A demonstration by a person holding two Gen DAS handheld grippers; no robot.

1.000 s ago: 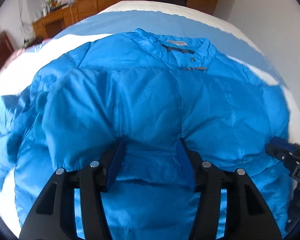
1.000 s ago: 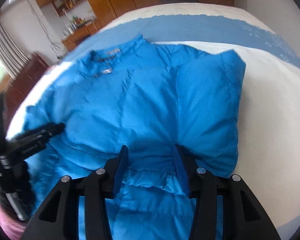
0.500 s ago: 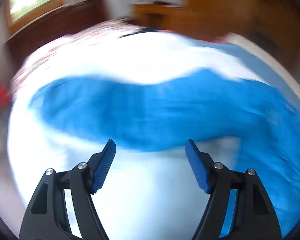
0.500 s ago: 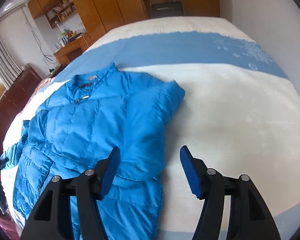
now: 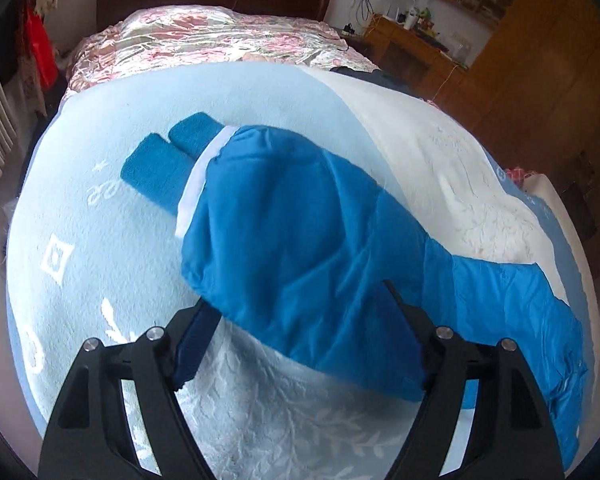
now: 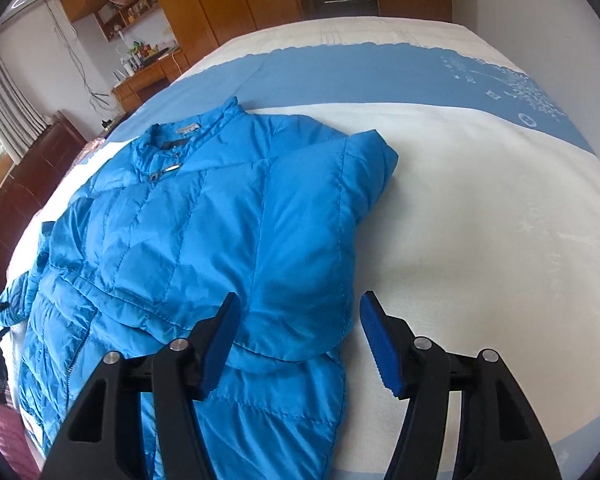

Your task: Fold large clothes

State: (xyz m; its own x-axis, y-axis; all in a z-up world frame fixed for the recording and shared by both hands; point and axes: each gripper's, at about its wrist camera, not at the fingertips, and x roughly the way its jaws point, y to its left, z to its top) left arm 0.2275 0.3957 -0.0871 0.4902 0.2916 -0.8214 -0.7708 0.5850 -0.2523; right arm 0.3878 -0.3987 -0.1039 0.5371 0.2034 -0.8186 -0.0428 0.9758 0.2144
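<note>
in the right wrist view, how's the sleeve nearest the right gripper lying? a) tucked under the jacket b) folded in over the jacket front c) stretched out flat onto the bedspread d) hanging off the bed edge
b: the sleeve lies doubled over the front of the blue jacket, ahead of the open right gripper, with bare bedspread beside it.

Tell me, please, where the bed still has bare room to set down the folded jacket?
Most room lies on the white blanket, between the jacket and the bed's right edge, below the blue band. Another patch lies left of the outstretched sleeve, before the floral quilt. The jacket crowds the left half.
</note>
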